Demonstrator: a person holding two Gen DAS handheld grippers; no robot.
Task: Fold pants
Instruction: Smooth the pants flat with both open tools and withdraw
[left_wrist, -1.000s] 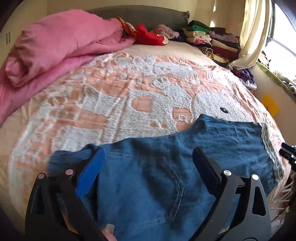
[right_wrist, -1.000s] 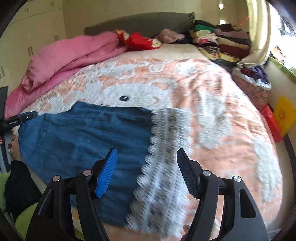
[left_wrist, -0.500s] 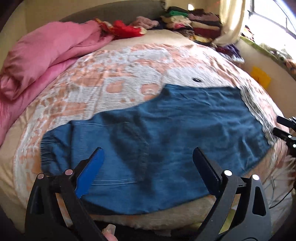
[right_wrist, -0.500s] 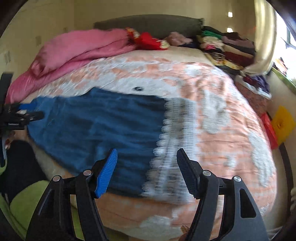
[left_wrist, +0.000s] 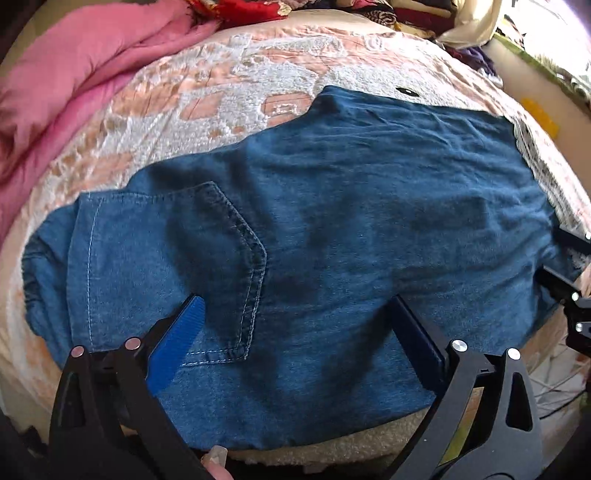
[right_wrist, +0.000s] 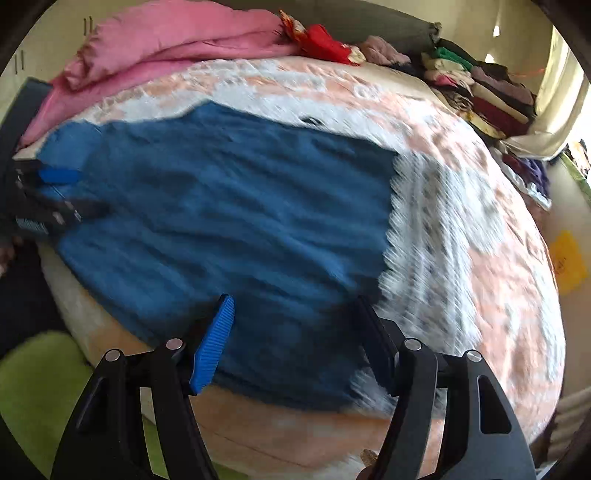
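Crosswise pants, tongs at each end

Flat on the bed (left_wrist: 229, 92), the pants (left_wrist: 332, 221) run left to right along its near edge, waist and pocket on the left, lace hem on the right. Left tongs (left_wrist: 295, 332) hover over the pocket, right tongs (right_wrist: 295, 332) over the hem; both gape wide, holding nothing.

Both hand-held grippers (left_wrist: 295, 328) (right_wrist: 295, 325) agape

Daylight enters from the window (left_wrist: 576, 22) at upper right, overexposed to white glare. Soft gripper shadows fall on the blue pants (left_wrist: 332, 229). The left wrist view is fairly sharp; the right is motion-blurred. Fisheye bending and dark corners frame both.
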